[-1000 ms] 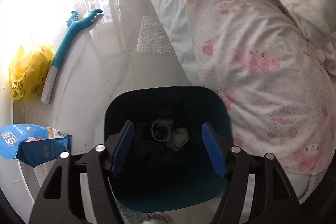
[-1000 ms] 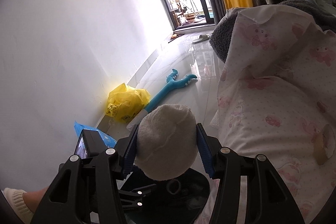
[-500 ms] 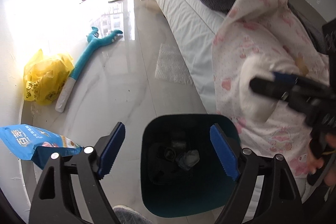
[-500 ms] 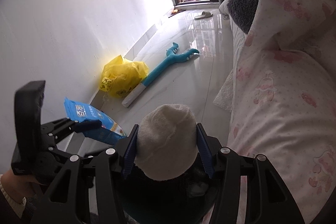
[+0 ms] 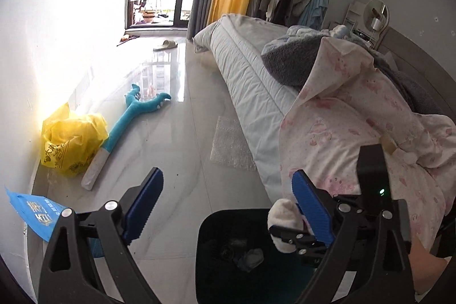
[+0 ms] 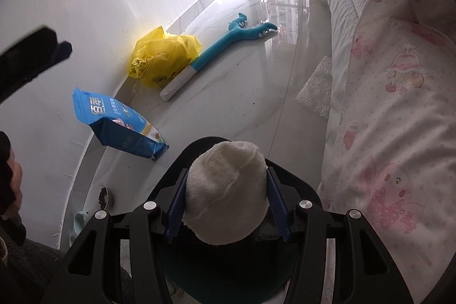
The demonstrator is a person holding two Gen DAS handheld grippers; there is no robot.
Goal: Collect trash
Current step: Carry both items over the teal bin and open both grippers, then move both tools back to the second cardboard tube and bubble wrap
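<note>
My right gripper [image 6: 226, 202] is shut on a white fluffy wad [image 6: 226, 197] and holds it right above the dark teal trash bin [image 6: 302, 185]. In the left wrist view the same wad [image 5: 283, 217] hangs over the bin's right rim [image 5: 205, 230], with the right gripper behind it. Some trash [image 5: 246, 254] lies in the bin. My left gripper [image 5: 228, 207] is open and empty, raised above the bin's left side.
On the floor by the wall lie a blue snack bag [image 6: 119, 127], a yellow plastic bag [image 6: 162, 59] and a teal plush stick [image 6: 216, 53]. Bubble wrap [image 5: 230, 144] lies beside the bed [image 5: 250, 81]. A pink patterned blanket [image 6: 399, 104] hangs on the right.
My left gripper has tilted up and drawn left off the bin. My right gripper has lowered the white wad over the bin's mouth.
</note>
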